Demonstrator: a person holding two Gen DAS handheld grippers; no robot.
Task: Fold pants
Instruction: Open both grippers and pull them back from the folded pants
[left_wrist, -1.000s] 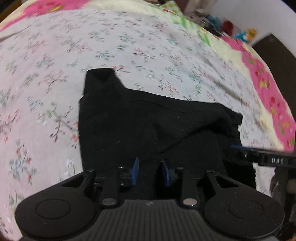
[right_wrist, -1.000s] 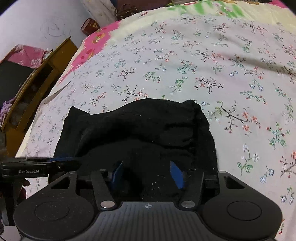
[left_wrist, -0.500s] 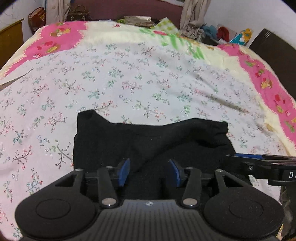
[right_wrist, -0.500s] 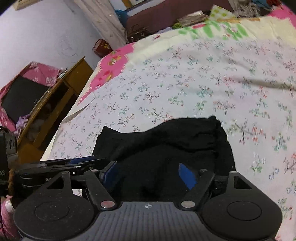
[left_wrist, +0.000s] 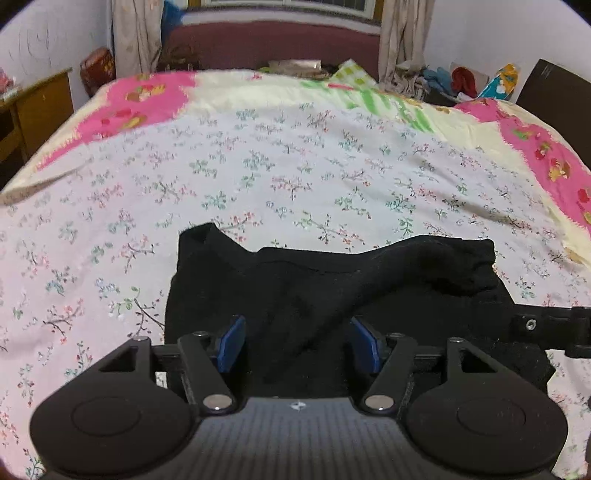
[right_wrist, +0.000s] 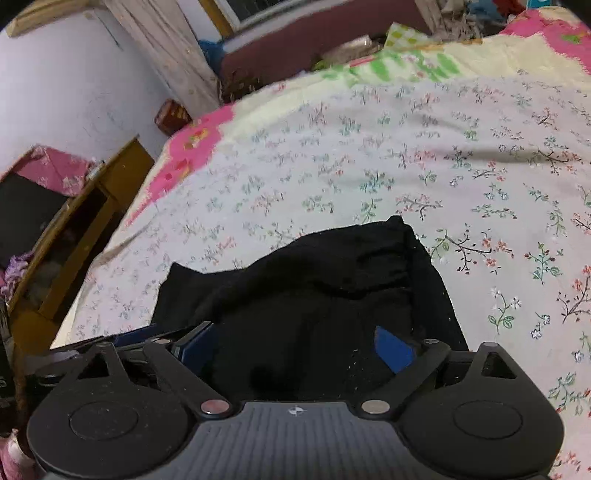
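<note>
The black pants (left_wrist: 332, 291) lie folded into a compact, slightly rumpled bundle on the floral bedsheet (left_wrist: 295, 177). They also show in the right wrist view (right_wrist: 314, 295). My left gripper (left_wrist: 299, 347) is open, its blue pads spread wide, just above the near edge of the bundle and holding nothing. My right gripper (right_wrist: 295, 350) is open too, over the near edge from the other side. The right gripper's black finger (left_wrist: 546, 325) shows at the right of the left wrist view. The left gripper's blue finger (right_wrist: 147, 334) shows at the left of the right wrist view.
A wooden cabinet (right_wrist: 74, 240) stands beside the bed's left side. A dark red headboard (left_wrist: 273, 44) with clothes and clutter (left_wrist: 443, 81) lies at the far end. A dark panel (left_wrist: 554, 88) stands at the far right.
Both grippers have opened wider and pulled back and tilted up from the pants, so more of the bed and room shows. The pants stay folded on the sheet.
</note>
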